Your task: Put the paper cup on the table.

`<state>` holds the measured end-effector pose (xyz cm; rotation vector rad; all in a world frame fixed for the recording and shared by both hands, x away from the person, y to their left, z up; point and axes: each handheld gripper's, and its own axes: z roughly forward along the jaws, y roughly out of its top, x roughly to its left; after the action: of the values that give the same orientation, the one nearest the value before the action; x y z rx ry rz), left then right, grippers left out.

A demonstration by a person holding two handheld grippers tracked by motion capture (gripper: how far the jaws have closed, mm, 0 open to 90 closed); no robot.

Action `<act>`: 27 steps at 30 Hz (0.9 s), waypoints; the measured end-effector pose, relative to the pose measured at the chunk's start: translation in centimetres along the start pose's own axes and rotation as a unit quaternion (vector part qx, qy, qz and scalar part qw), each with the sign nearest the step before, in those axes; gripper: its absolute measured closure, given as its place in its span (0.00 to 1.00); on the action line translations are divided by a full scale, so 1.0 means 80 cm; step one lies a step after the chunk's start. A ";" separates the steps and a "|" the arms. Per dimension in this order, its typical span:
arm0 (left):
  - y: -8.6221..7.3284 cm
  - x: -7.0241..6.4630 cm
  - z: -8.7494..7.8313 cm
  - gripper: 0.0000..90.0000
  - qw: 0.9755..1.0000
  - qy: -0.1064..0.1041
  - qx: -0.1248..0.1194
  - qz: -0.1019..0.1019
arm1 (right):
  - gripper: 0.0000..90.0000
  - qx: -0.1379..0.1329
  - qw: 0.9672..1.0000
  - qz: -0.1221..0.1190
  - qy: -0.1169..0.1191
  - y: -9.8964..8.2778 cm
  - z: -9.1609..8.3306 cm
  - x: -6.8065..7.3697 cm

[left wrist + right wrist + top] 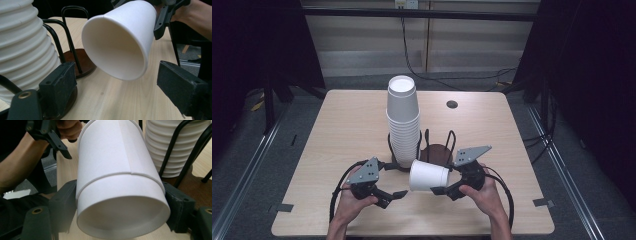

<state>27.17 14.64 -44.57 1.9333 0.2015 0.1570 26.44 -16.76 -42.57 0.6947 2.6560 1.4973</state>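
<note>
Presently, items as follows. Cup (428, 175): white paper, single, lying sideways above the surface (352, 125), base toward the right hand-held gripper (443, 183), open mouth toward the left hand-held gripper (398, 188); just in front of the rack (422, 150). Right hand-held gripper: jaws pinching the cup's base from both sides, seen pressed against its walls in the right gripper view (122, 202); held in the person's right hand (479, 192). Left hand-held gripper: jaws spread wide, holding nothing; in the left gripper view the cup's mouth (120, 42) faces it, near but apart from the jaws. Held in the left hand (354, 202). Stack (402, 120): tall column of nested white cups, upright, seated in the rack's left bay. Rack: black wire loops on dark round bases; right bay holds no cups. Surface: light wood, dark round grommet (452, 104) near the far edge
</note>
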 end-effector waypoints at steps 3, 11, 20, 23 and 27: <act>-0.001 -0.001 -0.001 0.17 1.000 0.001 -0.003 0.001 | 0.26 -0.007 1.000 0.006 0.000 -0.005 0.001 -0.001; -0.007 -0.006 0.002 0.17 1.000 0.007 -0.015 -0.004 | 0.26 -0.052 0.998 0.013 0.014 -0.021 0.007 -0.003; -0.009 -0.008 0.003 0.17 1.000 0.001 -0.029 -0.008 | 0.26 -0.098 0.994 0.012 0.038 -0.031 0.011 -0.003; -0.009 -0.009 0.003 0.17 0.999 -0.003 -0.033 -0.010 | 0.26 -0.105 0.994 0.009 0.041 -0.032 0.012 -0.002; -0.008 -0.014 0.001 0.17 0.999 -0.002 -0.043 -0.004 | 0.26 -0.125 0.991 0.004 0.052 -0.034 0.015 0.000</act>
<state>26.02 14.55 -45.24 1.8479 0.1956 0.1538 25.72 -17.01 -45.44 0.6258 2.4715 1.8745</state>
